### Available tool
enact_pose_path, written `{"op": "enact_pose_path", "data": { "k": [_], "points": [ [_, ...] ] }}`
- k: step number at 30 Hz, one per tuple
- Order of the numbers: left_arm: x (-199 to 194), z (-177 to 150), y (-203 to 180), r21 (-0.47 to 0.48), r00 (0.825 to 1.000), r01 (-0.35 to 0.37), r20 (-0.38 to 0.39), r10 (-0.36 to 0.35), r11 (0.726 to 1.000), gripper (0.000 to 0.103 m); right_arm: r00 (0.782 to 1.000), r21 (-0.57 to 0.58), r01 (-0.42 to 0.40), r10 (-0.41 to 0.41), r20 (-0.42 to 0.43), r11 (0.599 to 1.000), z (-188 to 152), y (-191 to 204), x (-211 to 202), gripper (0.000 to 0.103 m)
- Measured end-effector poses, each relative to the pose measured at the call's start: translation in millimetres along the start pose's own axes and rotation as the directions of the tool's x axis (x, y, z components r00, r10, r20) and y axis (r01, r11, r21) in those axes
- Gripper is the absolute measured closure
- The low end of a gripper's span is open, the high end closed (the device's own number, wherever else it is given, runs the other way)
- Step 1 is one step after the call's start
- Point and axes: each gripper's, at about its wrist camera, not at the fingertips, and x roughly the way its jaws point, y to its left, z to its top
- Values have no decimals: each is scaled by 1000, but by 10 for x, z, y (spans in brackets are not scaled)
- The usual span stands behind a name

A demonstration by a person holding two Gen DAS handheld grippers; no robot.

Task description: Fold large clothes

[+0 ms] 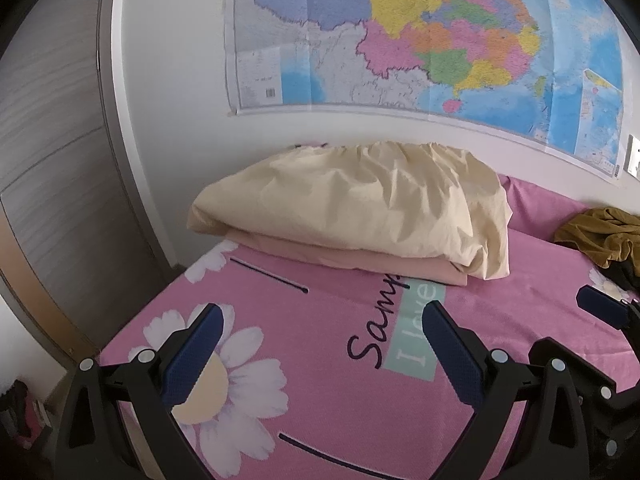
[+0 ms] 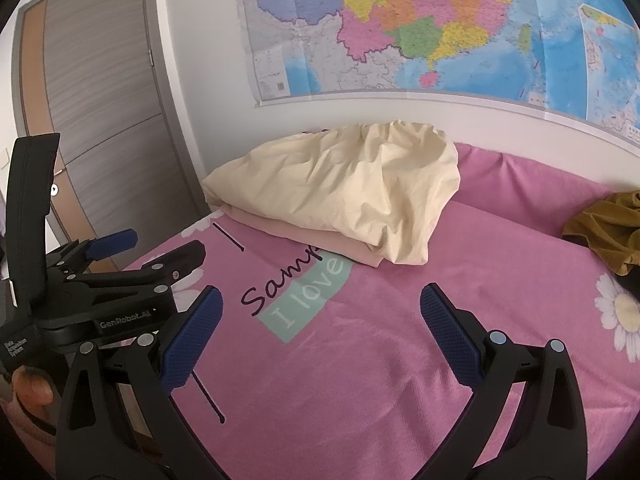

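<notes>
Both my tools hang over the pink bed [image 2: 400, 360], nothing in either: left hand-held gripper [image 1: 322, 316] spread wide, right hand-held gripper [image 2: 320, 300] spread wide too. The mustard garment [image 2: 608, 232] lies crumpled at the bed's far right; a cream pillow [image 2: 344, 188] sits by the wall, on folded peach cloth [image 2: 320, 246].

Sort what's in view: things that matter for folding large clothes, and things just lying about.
For the job:
mustard garment, crumpled at the bed's right edge
left gripper, open
right gripper, open
pink bedspread, the folding surface

Lying about:
cream bedding on a folded peach sheet
wall map
door
</notes>
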Motion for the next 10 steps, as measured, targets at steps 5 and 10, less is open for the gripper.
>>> {"op": "enact_pose_path", "data": {
  "k": [5, 10],
  "points": [
    [-1, -20, -50, 19, 1000, -8, -4, 8, 1000, 6, 1000, 12, -2, 2, 5, 1000, -2, -18, -31, 5],
    [36, -59, -87, 21, 998, 37, -48, -36, 999, 6, 1000, 22, 1, -1, 2, 1000, -12, -42, -50, 5]
  ]
}}
